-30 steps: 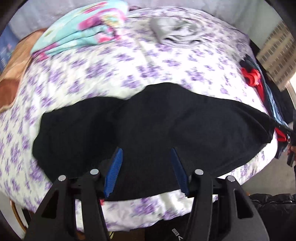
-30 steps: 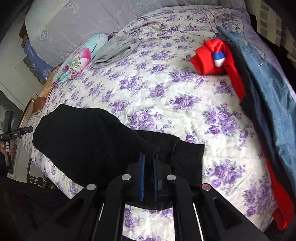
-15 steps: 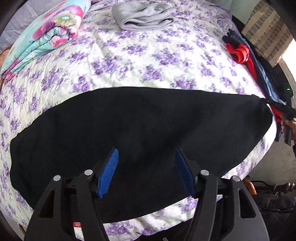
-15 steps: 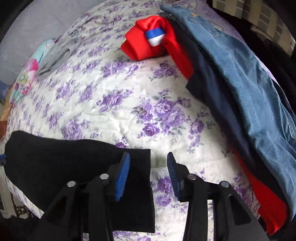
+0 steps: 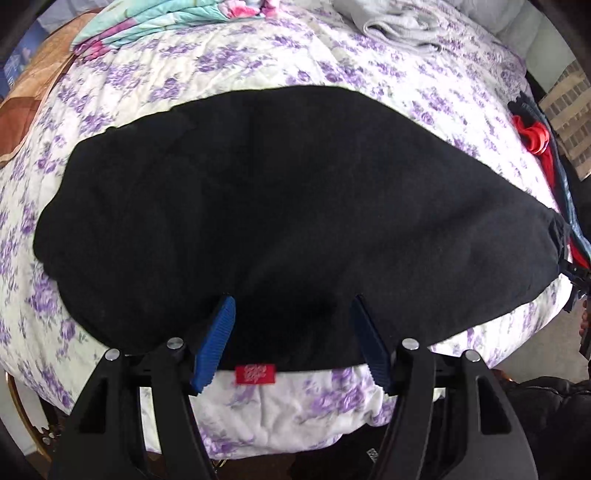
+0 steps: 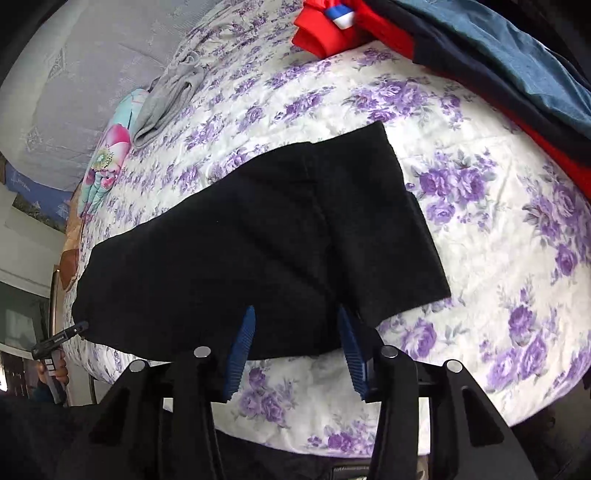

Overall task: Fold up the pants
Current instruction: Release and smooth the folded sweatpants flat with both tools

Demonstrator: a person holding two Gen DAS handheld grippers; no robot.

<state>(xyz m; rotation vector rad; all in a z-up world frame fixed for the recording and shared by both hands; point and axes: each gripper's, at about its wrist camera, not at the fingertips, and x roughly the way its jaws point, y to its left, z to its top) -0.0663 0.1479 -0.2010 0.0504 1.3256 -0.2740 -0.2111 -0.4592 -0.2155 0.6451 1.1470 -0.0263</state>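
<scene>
The black pants (image 5: 295, 203) lie spread flat across the near side of the bed, their near edge running along the mattress edge. A small red label (image 5: 255, 373) shows at that edge. My left gripper (image 5: 291, 299) hangs open just over the near edge, its blue pads (image 5: 216, 339) apart with only flat cloth below them. In the right wrist view the pants (image 6: 258, 251) end in a straight hem at the right. My right gripper (image 6: 295, 308) is open above their near edge and holds nothing.
The bed cover (image 5: 303, 410) is white with purple flowers. A folded floral blanket (image 5: 155, 18) and a grey garment (image 5: 399, 26) lie at the far side. A pile of red, navy and denim clothes (image 6: 517, 55) fills the right. The mattress drops off just below the grippers.
My right gripper, shut on the pants' edge a second ago, has opened and let go. The pants went from bunched to stretched flat. Both grippers have sunk closer to the bed.
</scene>
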